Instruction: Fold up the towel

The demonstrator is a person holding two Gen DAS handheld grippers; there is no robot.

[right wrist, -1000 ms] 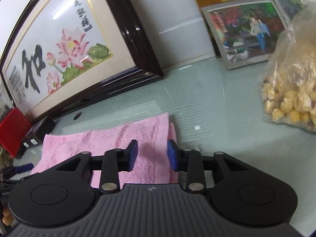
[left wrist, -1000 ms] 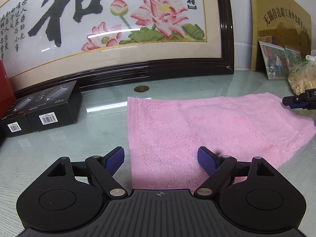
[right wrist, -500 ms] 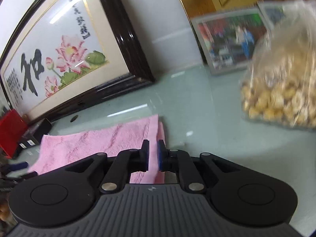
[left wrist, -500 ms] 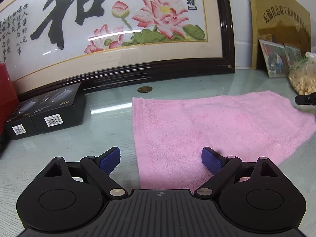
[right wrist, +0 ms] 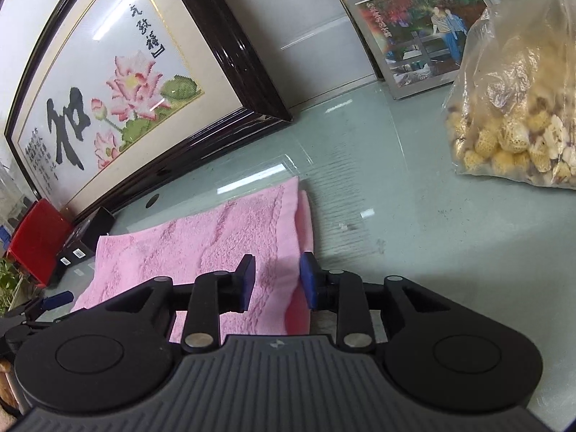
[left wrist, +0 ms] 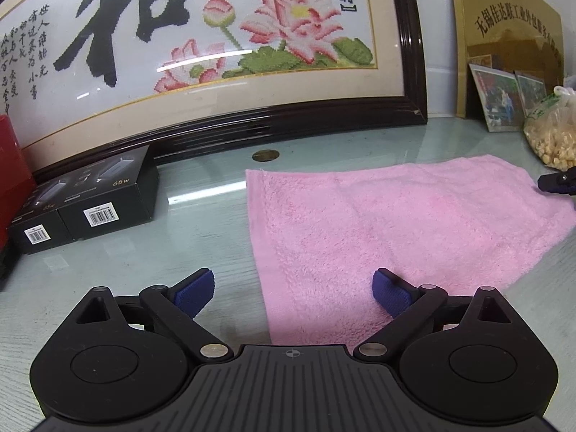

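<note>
A pink towel (left wrist: 396, 223) lies flat on the glass table, folded double, its two layers showing at the right edge in the right wrist view (right wrist: 230, 244). My left gripper (left wrist: 293, 293) is open wide over the towel's near left corner, left finger over bare glass, right finger over the towel. My right gripper (right wrist: 277, 284) is open at the towel's right edge, both pads apart above the cloth, holding nothing. The right gripper's tip (left wrist: 558, 183) shows at the far right of the left wrist view.
A large framed lotus picture (left wrist: 201, 54) leans at the back. Two black boxes (left wrist: 86, 201) and a red box (left wrist: 10, 176) stand at the left. A bag of pale dried food (right wrist: 514, 108) and framed photos (right wrist: 421, 28) stand at the right.
My right gripper was shut half a second ago and has opened again over the towel's right edge. My left gripper has opened a little wider and drawn slightly back.
</note>
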